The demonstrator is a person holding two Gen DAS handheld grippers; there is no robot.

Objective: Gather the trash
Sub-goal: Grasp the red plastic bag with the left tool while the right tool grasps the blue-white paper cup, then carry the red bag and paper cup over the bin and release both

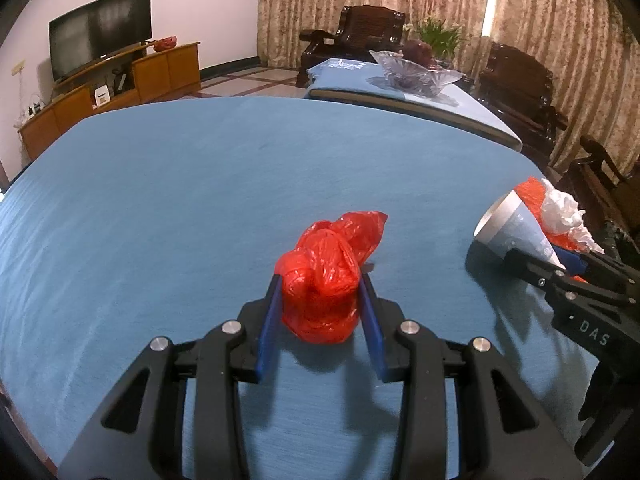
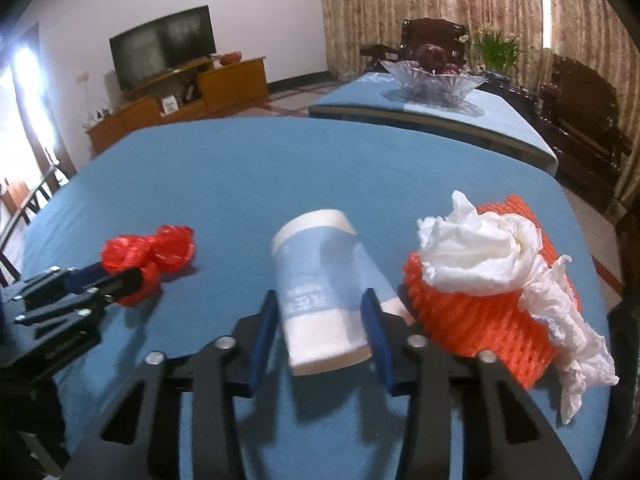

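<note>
Grippers are working side by side over a blue-covered table point(image 1: 160, 184), both angled downward toward the cloth. On the left, the left gripper point(image 1: 320, 292) is clamping a crumpled red plastic bag point(image 1: 324, 280) between its blue pads point(image 1: 269, 328), the bag bulging up and forward past the fingertips while its underside is resting on the cloth. From the right wrist camera the same tool is showing at the left edge, the bag wedged at its tip.

To the right, the right gripper point(image 2: 322, 308) is straddling a paper cup point(image 2: 320, 280) that is lying on its side, rim pointing away from the camera. Its jaws are standing fairly narrow, one blue finger point(image 2: 262, 336) on each flank of the cup; motion blur is making it impossible to tell whether the pads are actually pressing on the cup wall.

Just beside the cup, on its right, an orange foam fruit net point(image 2: 480, 316) is lying near the table's edge with a crumpled white tissue point(image 2: 480, 252) heaped on top and trailing down its right side.

Behind, a glass fruit bowl point(image 2: 432, 80) is sitting on a second blue-covered table point(image 2: 360, 104), with a television point(image 1: 100, 28) against the far wall.
</note>
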